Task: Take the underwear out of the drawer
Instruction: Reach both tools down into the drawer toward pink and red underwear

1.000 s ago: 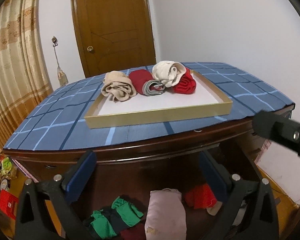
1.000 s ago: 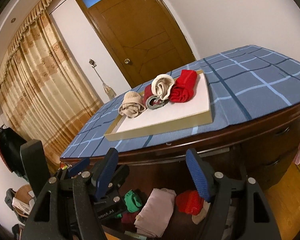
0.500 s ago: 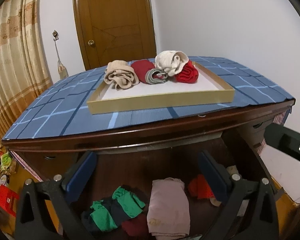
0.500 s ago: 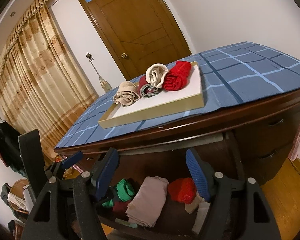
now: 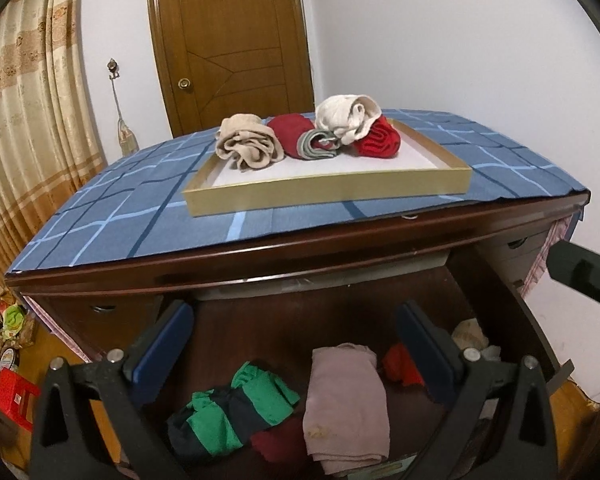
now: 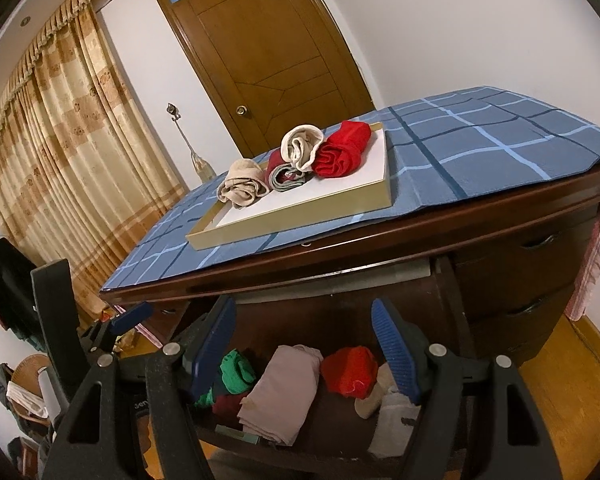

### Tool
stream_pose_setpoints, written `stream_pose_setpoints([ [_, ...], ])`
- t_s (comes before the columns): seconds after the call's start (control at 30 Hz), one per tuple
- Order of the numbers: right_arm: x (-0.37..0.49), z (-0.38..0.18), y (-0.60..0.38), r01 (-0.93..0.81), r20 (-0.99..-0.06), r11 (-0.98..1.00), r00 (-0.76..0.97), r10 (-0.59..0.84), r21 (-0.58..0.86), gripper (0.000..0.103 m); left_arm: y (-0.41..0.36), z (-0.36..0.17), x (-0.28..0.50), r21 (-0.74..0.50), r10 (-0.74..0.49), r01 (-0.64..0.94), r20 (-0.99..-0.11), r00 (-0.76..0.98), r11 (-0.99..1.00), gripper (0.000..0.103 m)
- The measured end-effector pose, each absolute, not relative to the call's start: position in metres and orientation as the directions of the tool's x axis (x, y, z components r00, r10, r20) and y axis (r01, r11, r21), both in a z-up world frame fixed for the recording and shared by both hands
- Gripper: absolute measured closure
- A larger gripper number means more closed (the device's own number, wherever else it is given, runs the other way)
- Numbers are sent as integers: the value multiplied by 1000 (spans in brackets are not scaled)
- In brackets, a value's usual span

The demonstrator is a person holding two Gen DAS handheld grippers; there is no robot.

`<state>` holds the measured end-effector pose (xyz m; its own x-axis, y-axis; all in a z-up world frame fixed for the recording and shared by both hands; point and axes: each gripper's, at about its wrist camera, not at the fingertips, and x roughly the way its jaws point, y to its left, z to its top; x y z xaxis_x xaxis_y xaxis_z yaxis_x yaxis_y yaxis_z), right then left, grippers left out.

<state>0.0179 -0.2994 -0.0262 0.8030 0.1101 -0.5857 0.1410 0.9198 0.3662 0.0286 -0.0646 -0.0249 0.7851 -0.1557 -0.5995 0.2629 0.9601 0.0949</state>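
An open wooden drawer (image 5: 300, 320) under the desk top holds loose underwear: a folded pink piece (image 5: 346, 396), a green-and-dark one (image 5: 236, 408), a red one (image 5: 402, 368) and a dark red one (image 5: 276, 440). My left gripper (image 5: 294, 346) hovers open above them, nothing between its blue pads. The right wrist view shows the same pink piece (image 6: 284, 392), red piece (image 6: 350, 368) and green piece (image 6: 236, 372), with my right gripper (image 6: 304, 346) open over them and touching none.
On the blue checked cloth (image 5: 140, 216) stands a shallow tray (image 5: 324, 194) with rolled beige (image 5: 248, 146), dark red, white and red pieces. More drawers (image 6: 516, 280) sit at the right. A door, curtains and floor clutter lie beyond.
Both grippers have sunk a little toward the drawer, so more of its contents shows. The jaws stand as wide as before.
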Motion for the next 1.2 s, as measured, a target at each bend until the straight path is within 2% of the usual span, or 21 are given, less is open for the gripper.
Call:
stream_pose_setpoints([
  [0.83, 2, -34, -313, 192, -626, 933, 779, 45, 306, 31, -40, -39, 28, 88, -137, 248, -639, 757, 965, 0],
  [1.2, -6, -47, -322, 223, -659, 926, 751, 36, 305, 31, -1, -61, 34, 106, -41, 159, -696, 717, 982, 0],
])
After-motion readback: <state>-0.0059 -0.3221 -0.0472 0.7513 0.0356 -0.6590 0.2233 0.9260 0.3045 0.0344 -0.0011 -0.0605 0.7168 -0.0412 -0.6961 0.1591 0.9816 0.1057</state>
